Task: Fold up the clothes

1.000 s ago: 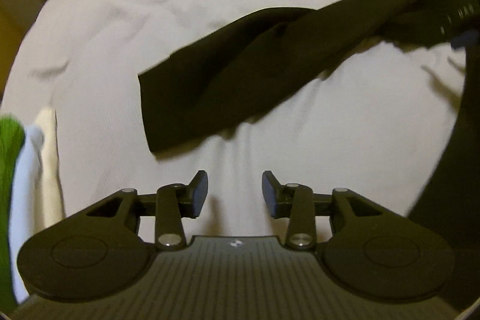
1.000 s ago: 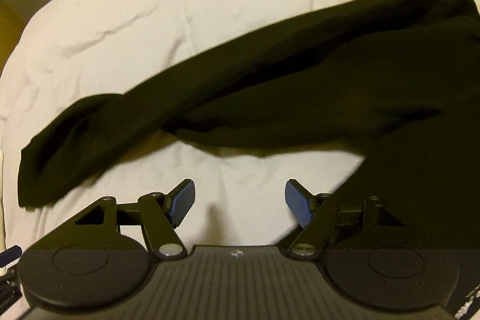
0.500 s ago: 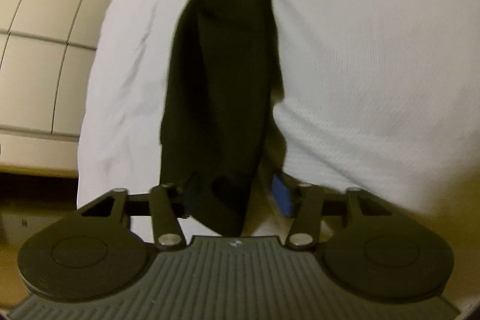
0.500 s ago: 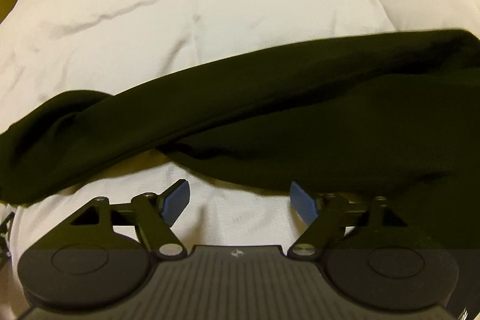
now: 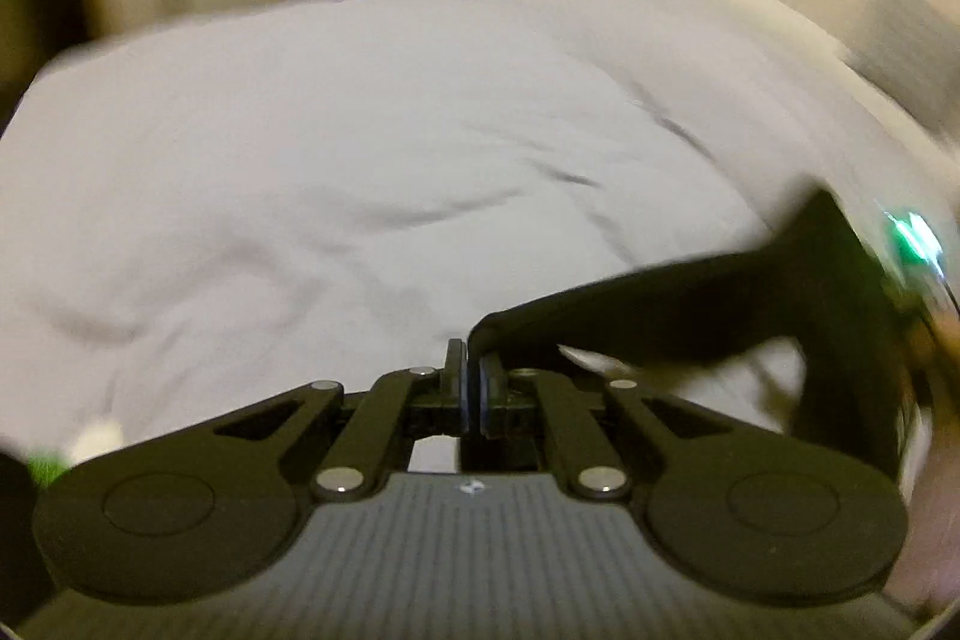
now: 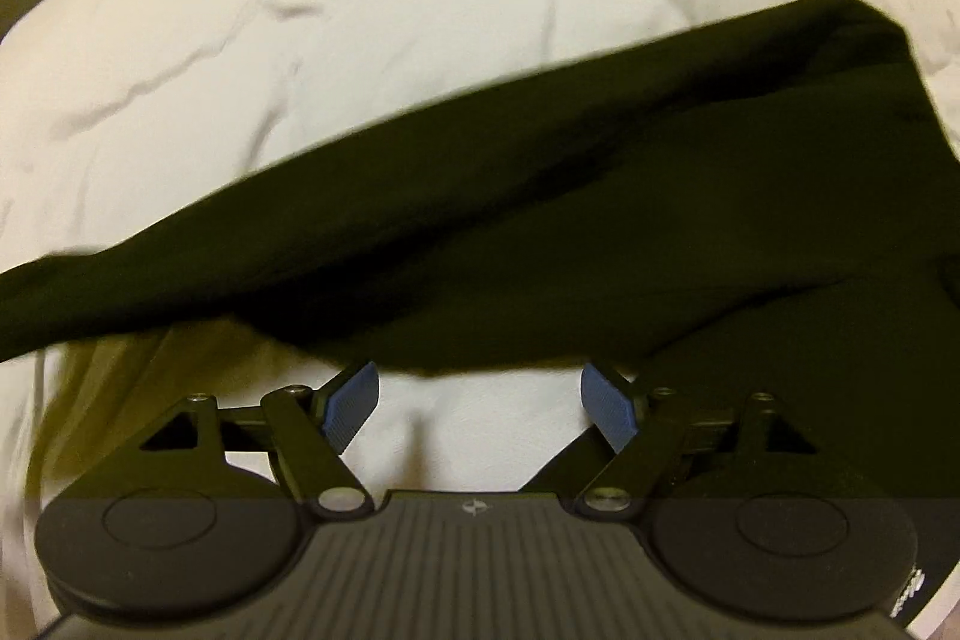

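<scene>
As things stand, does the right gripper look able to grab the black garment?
Probably yes: the right gripper is open, and the black garment lies just ahead of its tongs on the white bedding, with nothing between.

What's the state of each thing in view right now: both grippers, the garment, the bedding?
left gripper: shut on the black garment's end
right gripper: open, holding nothing
black garment: unfolded, stretched across the bedding, one end lifted
white duvet: spread out, wrinkled

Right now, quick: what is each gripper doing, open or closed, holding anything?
Left gripper: closed, pinching an end of the black garment.
Right gripper: open, holding nothing, close to the black garment on the white bedding.
</scene>
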`<state>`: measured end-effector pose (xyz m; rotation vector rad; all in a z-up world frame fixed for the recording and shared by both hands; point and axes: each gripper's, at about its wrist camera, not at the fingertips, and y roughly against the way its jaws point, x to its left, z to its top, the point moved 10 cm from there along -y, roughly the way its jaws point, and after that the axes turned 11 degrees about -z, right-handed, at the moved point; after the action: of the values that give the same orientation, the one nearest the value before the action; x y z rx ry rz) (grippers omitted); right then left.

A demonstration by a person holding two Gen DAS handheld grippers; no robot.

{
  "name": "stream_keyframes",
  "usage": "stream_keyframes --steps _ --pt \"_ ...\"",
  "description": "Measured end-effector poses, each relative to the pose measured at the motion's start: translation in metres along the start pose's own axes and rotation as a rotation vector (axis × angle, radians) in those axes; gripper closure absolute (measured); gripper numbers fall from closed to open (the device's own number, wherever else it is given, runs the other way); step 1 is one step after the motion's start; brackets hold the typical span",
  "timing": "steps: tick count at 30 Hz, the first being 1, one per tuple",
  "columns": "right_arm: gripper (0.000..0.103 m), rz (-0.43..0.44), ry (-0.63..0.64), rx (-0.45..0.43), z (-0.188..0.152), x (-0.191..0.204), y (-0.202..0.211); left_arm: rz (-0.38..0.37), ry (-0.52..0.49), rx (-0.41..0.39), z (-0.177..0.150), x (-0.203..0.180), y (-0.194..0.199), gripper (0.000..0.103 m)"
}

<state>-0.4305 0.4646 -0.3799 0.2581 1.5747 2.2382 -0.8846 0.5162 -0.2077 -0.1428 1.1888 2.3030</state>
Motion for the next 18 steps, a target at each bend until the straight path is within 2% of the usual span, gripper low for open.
stream_keyframes --steps 2,4,6,8,11,14,16,18 --pt "0.026 0.003 -0.016 -0.016 0.007 -0.002 0.004 0.070 0.177 0.047 -0.007 0.047 -0.021 0.089" --pt "0.025 0.008 -0.024 -0.028 0.012 -0.002 0.008 0.133 0.355 0.072 -0.024 0.084 -0.037 0.088" --pt "0.024 0.015 -0.016 -0.033 0.014 0.001 0.011 0.098 0.488 0.044 -0.036 0.096 -0.044 0.086" --pt "0.023 0.020 -0.001 -0.032 0.012 0.004 0.012 0.050 0.571 0.017 -0.053 0.091 -0.049 0.070" --pt "0.022 0.030 -0.010 -0.006 0.001 0.008 0.009 -0.010 0.700 0.020 -0.088 0.076 -0.065 0.067" --pt "0.022 0.043 -0.026 0.035 -0.014 0.013 0.001 -0.035 0.809 0.009 -0.111 0.070 -0.088 0.067" --pt "0.022 0.045 -0.024 0.056 -0.022 0.018 -0.004 -0.014 0.835 -0.037 -0.113 0.072 -0.101 0.065" --pt "0.022 0.046 -0.019 0.070 -0.027 0.023 -0.007 0.018 0.859 -0.084 -0.114 0.080 -0.113 0.059"
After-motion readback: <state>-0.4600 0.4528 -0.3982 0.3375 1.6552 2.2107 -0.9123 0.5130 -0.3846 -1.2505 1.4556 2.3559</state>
